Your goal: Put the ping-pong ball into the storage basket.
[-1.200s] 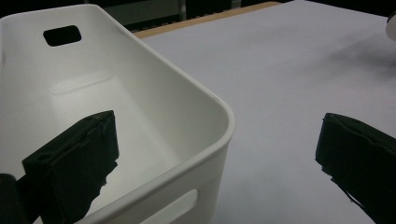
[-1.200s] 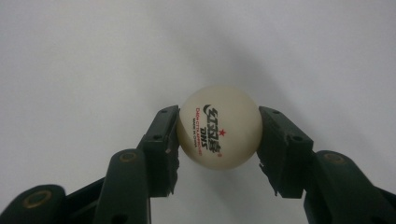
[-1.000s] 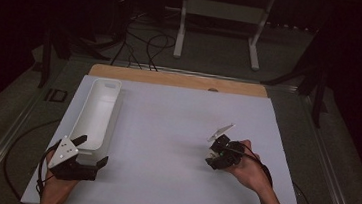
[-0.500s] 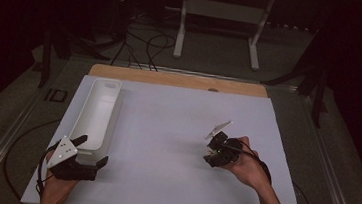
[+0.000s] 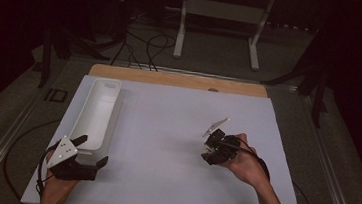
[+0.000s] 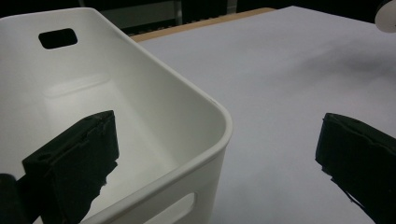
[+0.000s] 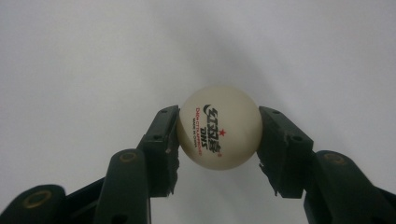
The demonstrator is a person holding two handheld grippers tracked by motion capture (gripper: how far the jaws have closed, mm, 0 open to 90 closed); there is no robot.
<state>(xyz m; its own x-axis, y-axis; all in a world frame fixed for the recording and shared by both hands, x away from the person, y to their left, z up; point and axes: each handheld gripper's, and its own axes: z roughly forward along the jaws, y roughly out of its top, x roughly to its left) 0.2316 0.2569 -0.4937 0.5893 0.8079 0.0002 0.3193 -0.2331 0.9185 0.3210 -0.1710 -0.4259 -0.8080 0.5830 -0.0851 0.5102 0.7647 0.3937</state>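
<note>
1. White ping-pong ball (image 7: 218, 127) with red and black print sits clenched between the jaws of the right tongs (image 7: 218, 135), each jaw touching one side at about mid-height; the white table (image 5: 176, 131) lies behind it.
2. In the high view the right tongs (image 5: 213, 148) sit right of centre, near side of the table, held by the right hand (image 5: 244, 161).
3. Left tongs (image 5: 91, 149) are released, jaws wide apart, holding nothing; they straddle the near right corner of the white bin (image 5: 98, 111), one jaw over the bin's inside, the other over the table.
4. The bin (image 6: 140, 107) looks empty, with handle slots at both ends.
5. Likely step: carry the ball left to the bin. Keep the squeeze light and centred, since a smooth round ball can pop out. Get over the bin's opening before letting go, and release low so it does not bounce out.
</note>
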